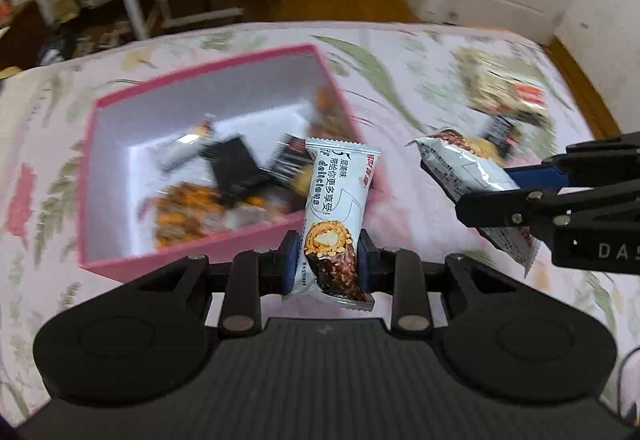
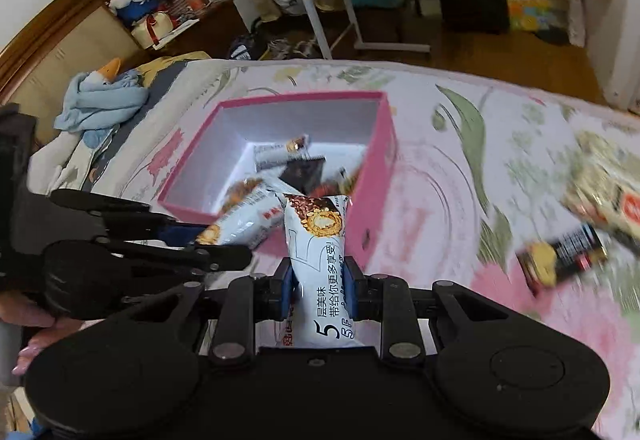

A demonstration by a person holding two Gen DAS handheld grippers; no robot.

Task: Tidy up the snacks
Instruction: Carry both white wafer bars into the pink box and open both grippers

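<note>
Floral bedspread [image 2: 460, 168] on a bed in a cluttered, wood-floored room; pink box [image 1: 208, 80] upon it, snacks inside. Left gripper [image 1: 327, 258] clamps a white snack bar [image 1: 338, 208] near the box's rim, long axis pointing away from the camera; right gripper [image 2: 319, 282] clamps a second bar [image 2: 320, 260], likewise aligned.

I count two white wafer bars [image 1: 340, 208] [image 2: 320, 260] held up near one pink box [image 1: 208, 248]; inside it roughly five snacks [image 1: 236, 168], too blurry to be sure.
</note>
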